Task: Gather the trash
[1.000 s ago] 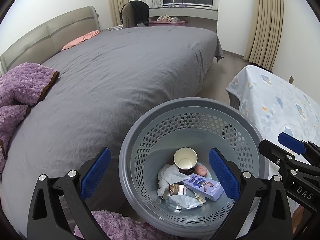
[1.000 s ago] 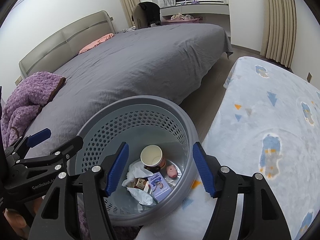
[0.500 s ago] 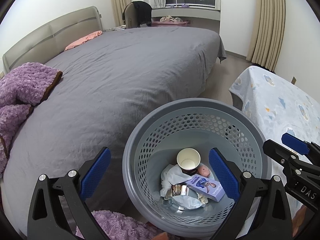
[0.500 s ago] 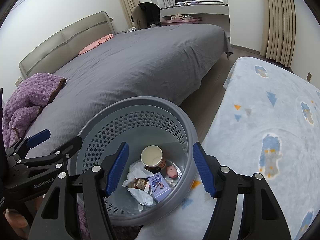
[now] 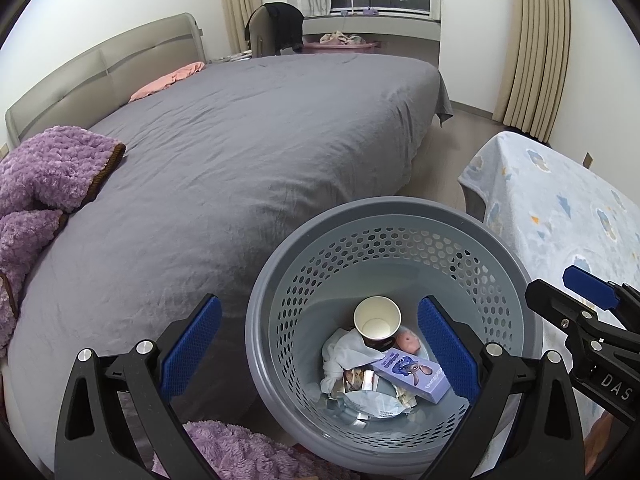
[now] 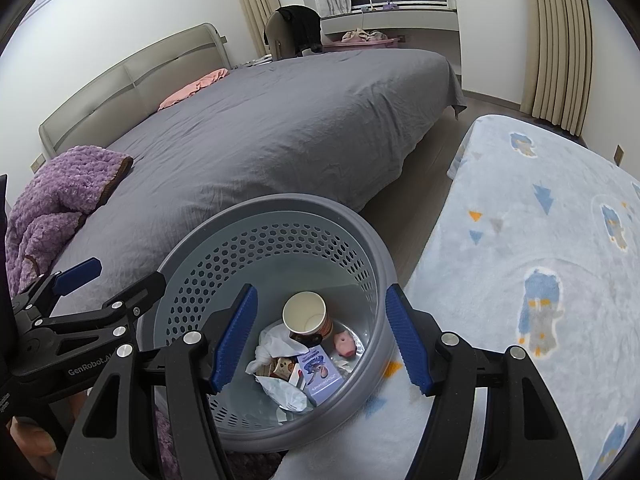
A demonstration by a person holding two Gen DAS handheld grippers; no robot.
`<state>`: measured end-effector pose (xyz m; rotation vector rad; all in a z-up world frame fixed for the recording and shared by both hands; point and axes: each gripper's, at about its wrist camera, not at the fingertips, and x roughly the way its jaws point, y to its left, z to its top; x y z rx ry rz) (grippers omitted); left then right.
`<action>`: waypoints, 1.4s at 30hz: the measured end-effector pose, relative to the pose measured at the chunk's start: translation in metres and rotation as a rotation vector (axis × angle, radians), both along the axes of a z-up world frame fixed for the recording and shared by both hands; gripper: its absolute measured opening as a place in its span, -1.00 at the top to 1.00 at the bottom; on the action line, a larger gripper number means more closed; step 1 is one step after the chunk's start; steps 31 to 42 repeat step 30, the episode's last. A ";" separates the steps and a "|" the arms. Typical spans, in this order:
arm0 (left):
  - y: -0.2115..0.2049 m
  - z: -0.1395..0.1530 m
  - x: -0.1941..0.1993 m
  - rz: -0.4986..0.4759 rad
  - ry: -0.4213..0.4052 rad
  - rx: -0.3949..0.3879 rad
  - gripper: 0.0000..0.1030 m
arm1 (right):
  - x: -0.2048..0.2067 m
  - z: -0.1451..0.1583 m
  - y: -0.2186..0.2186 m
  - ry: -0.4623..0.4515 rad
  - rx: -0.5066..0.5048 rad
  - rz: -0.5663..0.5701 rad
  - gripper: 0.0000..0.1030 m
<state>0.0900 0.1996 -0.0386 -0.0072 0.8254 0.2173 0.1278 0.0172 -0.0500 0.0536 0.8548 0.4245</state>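
A grey perforated basket stands on the floor between the two beds; it also shows in the right wrist view. Inside lie a paper cup, a purple carton, a small pink item, white tissue and a plastic wrapper. The cup and carton show in the right wrist view too. My left gripper is open and empty above the basket's near rim. My right gripper is open and empty above the basket.
A large bed with a grey cover fills the left and far side. A purple fleece blanket lies on its left edge, and a pink cloth near the headboard. A light blue patterned blanket covers a surface on the right. Curtains hang at the back.
The left wrist view has shifted a little: the basket sits slightly further right and lower in frame. Both grippers stay open and empty. The basket's contents have not moved.
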 end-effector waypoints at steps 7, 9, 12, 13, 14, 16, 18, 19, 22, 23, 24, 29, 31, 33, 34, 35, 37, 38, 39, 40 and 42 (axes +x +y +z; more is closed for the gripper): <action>-0.001 0.000 0.002 -0.001 0.002 0.001 -0.87 | 0.000 0.002 0.000 -0.001 0.000 0.000 -0.24; -0.001 0.000 0.001 -0.001 0.001 0.000 -0.87 | 0.000 0.002 0.000 -0.002 0.000 0.000 -0.24; -0.001 0.001 0.001 -0.001 0.001 0.002 -0.87 | 0.000 0.002 0.000 -0.002 0.001 0.000 -0.24; -0.001 0.000 0.001 -0.001 0.001 0.001 -0.87 | 0.000 0.003 0.000 -0.002 0.001 0.000 -0.24; -0.001 0.001 0.001 -0.001 0.001 0.000 -0.87 | 0.000 0.003 0.000 -0.002 0.000 0.000 -0.24; -0.001 0.000 0.001 -0.001 0.001 -0.001 -0.87 | 0.000 0.003 0.000 -0.002 0.000 0.000 -0.24; -0.001 0.000 0.001 -0.002 0.000 -0.003 -0.87 | 0.000 0.003 0.000 -0.002 0.001 0.000 -0.24; -0.001 0.000 0.001 -0.002 -0.001 -0.001 -0.87 | 0.000 0.003 0.000 -0.002 0.001 0.000 -0.24; -0.002 0.000 0.002 0.000 0.001 -0.001 -0.87 | 0.000 0.003 0.000 -0.003 0.001 0.000 -0.24; -0.002 0.000 0.002 0.002 0.002 -0.002 -0.87 | -0.001 0.003 0.000 -0.002 0.000 0.000 -0.24; -0.002 0.000 0.002 0.003 0.003 -0.002 -0.87 | -0.001 0.003 0.000 -0.002 0.000 0.001 -0.24; 0.000 -0.002 0.001 0.006 0.006 -0.001 -0.87 | -0.001 0.003 0.000 -0.002 0.001 0.000 -0.24; 0.000 -0.002 0.001 0.006 0.007 -0.001 -0.87 | -0.001 0.003 0.000 -0.002 0.001 0.000 -0.24; 0.000 -0.002 0.001 0.006 0.007 -0.001 -0.87 | -0.001 0.003 0.000 -0.002 0.001 0.000 -0.24; 0.000 -0.002 0.001 0.006 0.007 -0.001 -0.87 | -0.001 0.003 0.000 -0.002 0.001 0.000 -0.24; 0.000 -0.002 0.001 0.006 0.007 -0.001 -0.87 | -0.001 0.003 0.000 -0.002 0.001 0.000 -0.24; 0.000 -0.002 0.001 0.006 0.007 -0.001 -0.87 | -0.001 0.003 0.000 -0.002 0.001 0.000 -0.24; 0.000 -0.002 0.001 0.006 0.007 -0.001 -0.87 | -0.001 0.003 0.000 -0.002 0.001 0.000 -0.24; 0.000 -0.002 0.001 0.006 0.007 -0.001 -0.87 | -0.001 0.003 0.000 -0.002 0.001 0.000 -0.24; 0.000 -0.002 0.001 0.006 0.007 -0.001 -0.87 | -0.001 0.003 0.000 -0.002 0.001 0.000 -0.24; 0.000 -0.002 0.001 0.006 0.007 -0.001 -0.87 | -0.001 0.003 0.000 -0.002 0.001 0.000 -0.24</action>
